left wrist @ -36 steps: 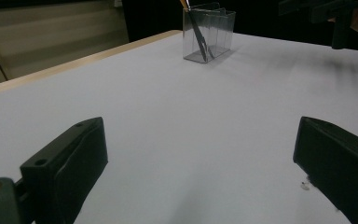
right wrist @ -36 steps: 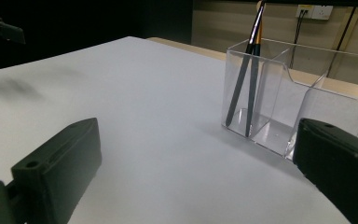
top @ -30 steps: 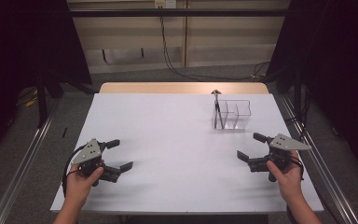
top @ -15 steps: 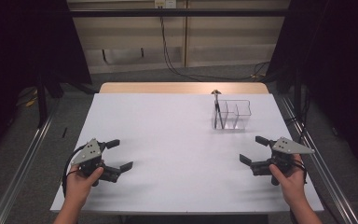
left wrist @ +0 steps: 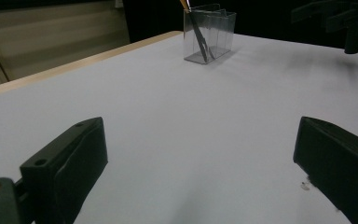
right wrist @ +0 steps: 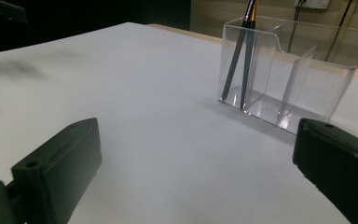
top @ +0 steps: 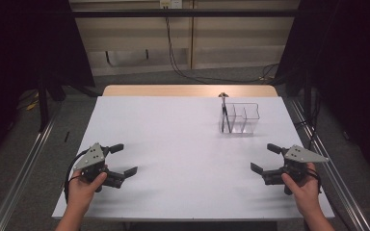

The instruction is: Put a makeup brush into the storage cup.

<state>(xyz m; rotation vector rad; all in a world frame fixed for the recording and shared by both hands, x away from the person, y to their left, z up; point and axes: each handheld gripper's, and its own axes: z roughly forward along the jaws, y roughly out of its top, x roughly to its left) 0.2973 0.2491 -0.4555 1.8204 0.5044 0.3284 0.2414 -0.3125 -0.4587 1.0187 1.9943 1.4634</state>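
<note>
The left claw point(top: 124, 159) rests low over the near left part of the white desk point(top: 183, 139), gripped in the person's left hand point(top: 84, 187), its jaws spread wide with nothing between them. In the left gripper view the two black jaws stand far apart at the bottom corners, with bare desk surface between them. The right claw point(top: 265, 158) sits over the near right part of the desk, held by the right hand point(top: 302, 186), and it too is released, jaws wide and empty; its own view shows the same open gap over the white surface.

Beyond the right claw, toward the far right of the desk, stands a clear plastic organizer point(top: 241, 118) with several compartments. It is upright and well apart from both claws. Two thin dark brushes point(right wrist: 242, 56) lean in its leftmost compartment as seen from above, their tips poking above the rim. The other compartments look empty. The organizer point(left wrist: 209, 32) appears far off in the left gripper view.
</note>
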